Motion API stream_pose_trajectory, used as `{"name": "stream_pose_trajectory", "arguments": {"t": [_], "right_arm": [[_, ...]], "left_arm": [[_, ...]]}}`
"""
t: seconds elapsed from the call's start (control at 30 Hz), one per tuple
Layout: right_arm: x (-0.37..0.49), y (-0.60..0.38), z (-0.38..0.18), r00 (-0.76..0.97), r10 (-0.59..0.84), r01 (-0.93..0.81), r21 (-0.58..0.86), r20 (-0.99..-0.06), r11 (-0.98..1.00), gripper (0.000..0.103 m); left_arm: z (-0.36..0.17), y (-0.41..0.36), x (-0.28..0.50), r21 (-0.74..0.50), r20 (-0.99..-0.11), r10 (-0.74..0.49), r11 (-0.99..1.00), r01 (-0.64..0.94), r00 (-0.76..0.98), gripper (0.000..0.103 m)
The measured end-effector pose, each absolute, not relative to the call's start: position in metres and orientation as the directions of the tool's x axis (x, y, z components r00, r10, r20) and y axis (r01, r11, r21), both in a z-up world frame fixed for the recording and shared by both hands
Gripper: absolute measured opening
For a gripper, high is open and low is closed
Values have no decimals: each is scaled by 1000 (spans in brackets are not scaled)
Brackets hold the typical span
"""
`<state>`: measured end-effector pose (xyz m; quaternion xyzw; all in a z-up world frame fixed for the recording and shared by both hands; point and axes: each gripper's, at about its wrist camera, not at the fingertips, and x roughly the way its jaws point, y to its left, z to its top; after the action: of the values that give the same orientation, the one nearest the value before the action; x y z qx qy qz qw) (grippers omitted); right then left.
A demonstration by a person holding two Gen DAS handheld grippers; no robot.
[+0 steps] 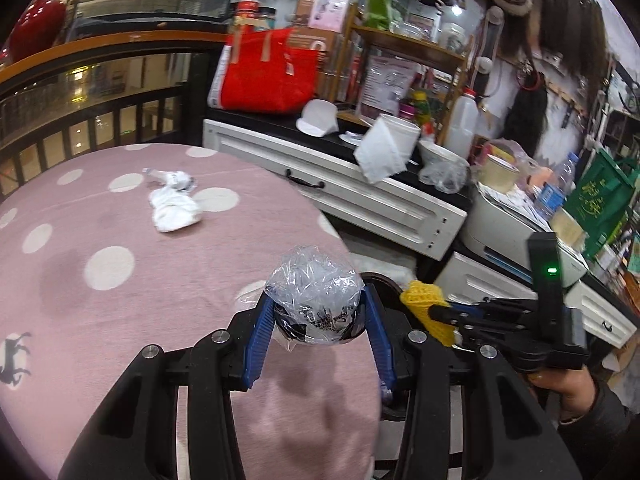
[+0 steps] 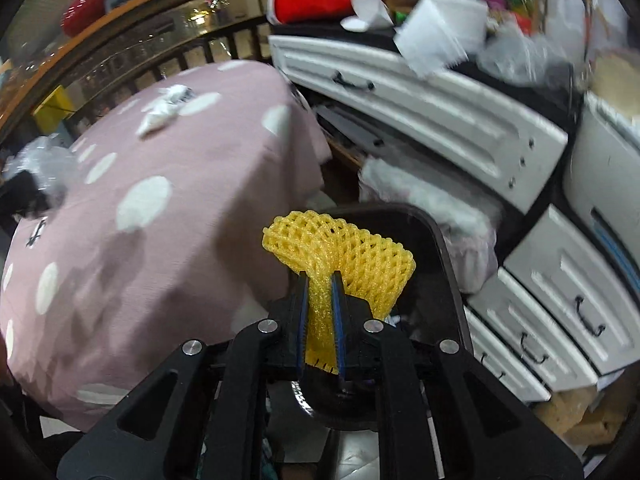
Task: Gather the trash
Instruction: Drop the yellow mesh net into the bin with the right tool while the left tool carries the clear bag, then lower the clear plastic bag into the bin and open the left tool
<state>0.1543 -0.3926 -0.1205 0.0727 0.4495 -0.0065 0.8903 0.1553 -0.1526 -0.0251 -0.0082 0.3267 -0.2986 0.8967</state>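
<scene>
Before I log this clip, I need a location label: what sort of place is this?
Probably a small shop or stall beside a mall balcony: a glass railing, cluttered display shelves, a printer on white drawer units.

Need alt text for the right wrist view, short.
The right claw is shut on a yellow foam net, held above a dark bin. To the left, a pink polka-dot tablecloth carries crumpled white trash; white drawers stand right.
</scene>
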Motion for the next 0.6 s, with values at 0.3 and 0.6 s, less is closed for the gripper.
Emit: {"name": "stream_pose_trajectory", "arguments": {"t": [0.3, 0.6], "right_arm": [[149, -446, -164, 566, -28, 261, 147, -824, 954, 68], [116, -493, -141, 599, -126, 384, 145, -791, 912, 68]], "left_arm": [[-50, -221, 149, -221, -646, -596, 745, 630, 478, 43], [-97, -298, 144, -197, -734, -581, 678, 708, 352, 43]]}}
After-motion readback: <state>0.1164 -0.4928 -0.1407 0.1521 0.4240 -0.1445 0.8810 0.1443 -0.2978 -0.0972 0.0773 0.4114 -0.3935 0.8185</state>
